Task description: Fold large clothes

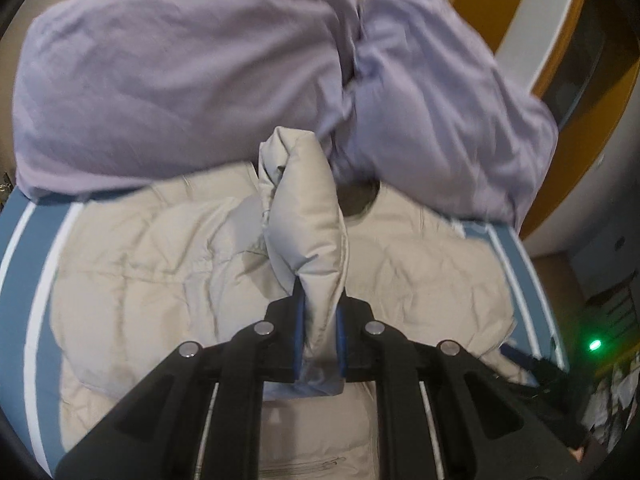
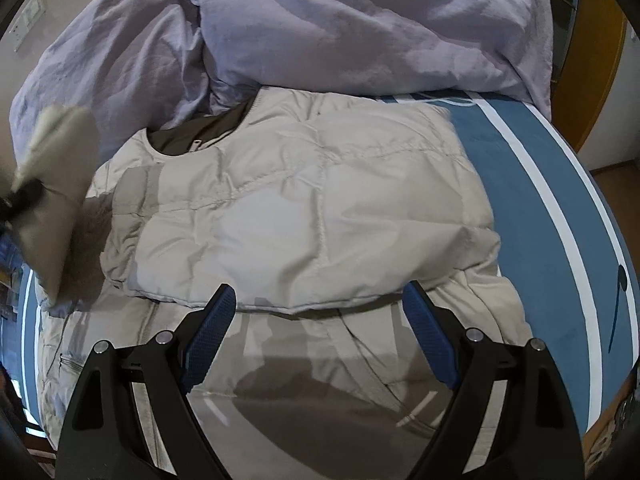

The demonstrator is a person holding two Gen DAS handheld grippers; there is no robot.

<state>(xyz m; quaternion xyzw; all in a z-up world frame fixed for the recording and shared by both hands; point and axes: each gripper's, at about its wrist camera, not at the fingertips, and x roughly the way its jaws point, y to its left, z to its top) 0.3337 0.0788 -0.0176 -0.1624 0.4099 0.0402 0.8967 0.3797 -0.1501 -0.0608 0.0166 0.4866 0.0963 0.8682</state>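
On the bed (image 2: 560,184), beige puffer jacket (image 2: 304,208) lies flat, one sleeve already folded across the chest. Left gripper (image 1: 320,332) clamps the other sleeve (image 1: 304,216), raised. Right gripper (image 2: 320,320) wide, holding nothing. Remaining, probably: second sleeve, then body fold.

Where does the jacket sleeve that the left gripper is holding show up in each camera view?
Left wrist: the sleeve stands centre frame, rising from the shut left gripper.
Right wrist: the same sleeve is blurred at the far left edge, lifted above the beige jacket.
Shared landmark: the lilac duvet heaped behind the jacket.
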